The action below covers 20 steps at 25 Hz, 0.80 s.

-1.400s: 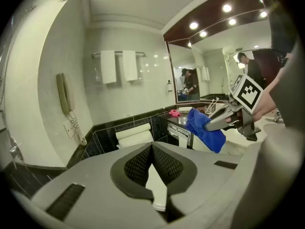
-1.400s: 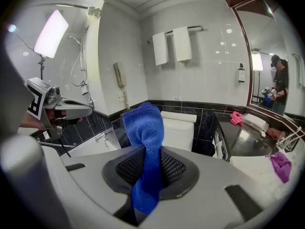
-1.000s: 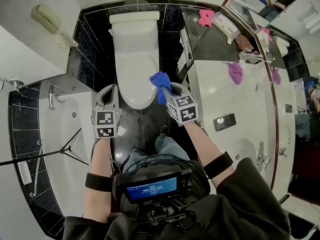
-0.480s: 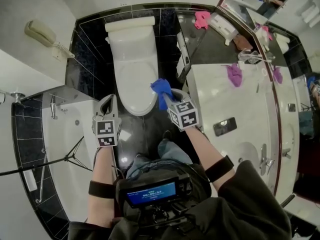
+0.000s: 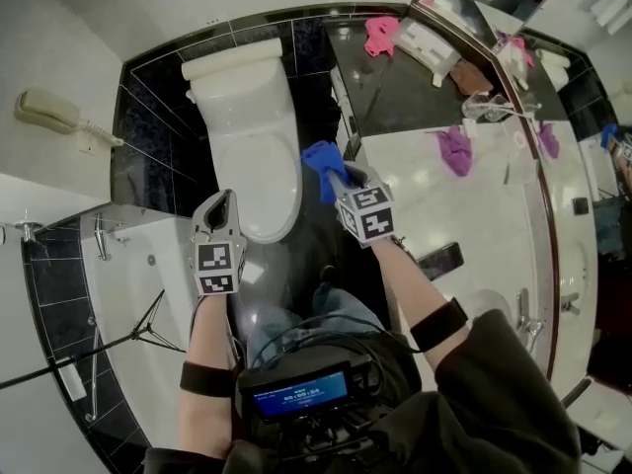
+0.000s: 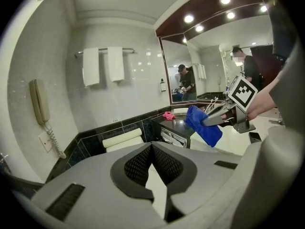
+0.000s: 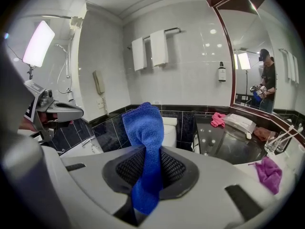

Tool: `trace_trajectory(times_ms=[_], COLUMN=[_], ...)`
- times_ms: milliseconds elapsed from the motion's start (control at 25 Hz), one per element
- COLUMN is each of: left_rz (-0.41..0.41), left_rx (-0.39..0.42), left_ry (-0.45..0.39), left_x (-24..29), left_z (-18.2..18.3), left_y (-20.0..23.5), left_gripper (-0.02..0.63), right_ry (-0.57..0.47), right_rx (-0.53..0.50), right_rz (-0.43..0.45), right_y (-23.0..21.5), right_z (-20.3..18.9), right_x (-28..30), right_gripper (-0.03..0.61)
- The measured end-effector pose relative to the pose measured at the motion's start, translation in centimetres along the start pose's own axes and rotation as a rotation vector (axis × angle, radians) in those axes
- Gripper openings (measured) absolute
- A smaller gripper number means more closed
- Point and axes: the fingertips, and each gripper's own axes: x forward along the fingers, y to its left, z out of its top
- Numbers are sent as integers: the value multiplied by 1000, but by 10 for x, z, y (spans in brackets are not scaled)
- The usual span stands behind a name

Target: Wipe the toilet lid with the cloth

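The white toilet with its lid down stands against the black-tiled wall, its tank behind. My right gripper is shut on a blue cloth, held in the air just off the lid's right edge. The cloth sticks up and hangs down between the right gripper's pads. My left gripper hovers at the lid's front left rim. In its own view the left gripper is shut with nothing in it, and the blue cloth shows at the right.
A bathtub lies to the left, with a wall phone above it. To the right runs a white counter with a sink, a purple cloth, a dark phone and a pink cloth. White towels hang on the wall.
Both grippers have shifted to the right relative to the toilet. The cloth, which overlapped the lid's right front edge, now hangs just beside it. The left gripper has come up to the lid's front left rim.
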Motion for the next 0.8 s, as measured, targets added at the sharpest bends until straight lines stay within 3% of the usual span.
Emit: trace_trajectory(times_ms=[560, 800], left_rz=[-287, -344], left_rx=[99, 135], left_ry=[0, 5], left_x=[182, 246], left_z=[37, 38], left_y=[-81, -89], left_gripper=[2, 2], right_ry=[107, 190], right_rx=[-5, 10], right_rz=[-236, -287], right_y=[-177, -231], right_z=[6, -16], right_x=[67, 108], right_gripper=[98, 101])
